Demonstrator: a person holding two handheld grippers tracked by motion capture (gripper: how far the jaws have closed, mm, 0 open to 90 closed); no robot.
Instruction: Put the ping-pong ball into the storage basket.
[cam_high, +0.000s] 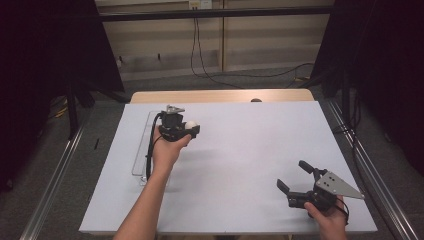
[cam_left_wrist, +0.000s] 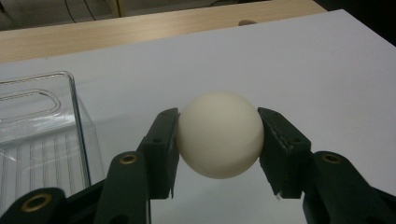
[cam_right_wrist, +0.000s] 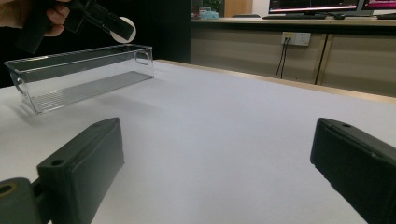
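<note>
The white table (cam_high: 240, 165) is the biggest thing here, with a strip of bare wood showing along its far edge. Next in size is the clear bin (cam_high: 141, 150), a long, narrow tray near the table's left side; its long axis runs from 6 toward 12 o'clock in the high view, away from the person.

The left gripper (cam_high: 189, 129) hangs above the sheet just beside the bin's far end, at about 3 o'clock from that end. Its jaws are clamped on a white ball (cam_left_wrist: 219, 134), one jaw pressed to each side, and the ball is lifted clear of the table. From the ball, the bin (cam_left_wrist: 42, 135) lies toward 9 o'clock and lower, so a drop into it would seem to need a short sideways carry across the near long wall, then a release. The bin's narrow width is the tight direction; along its length there is plenty of room.

The right gripper (cam_high: 296, 181) sits near the table's front right corner, at roughly 4 o'clock from the ball and well apart from both ball and bin. Its jaws stand wide with nothing between them. The left hand is plainly the nearer one for the job.
</note>
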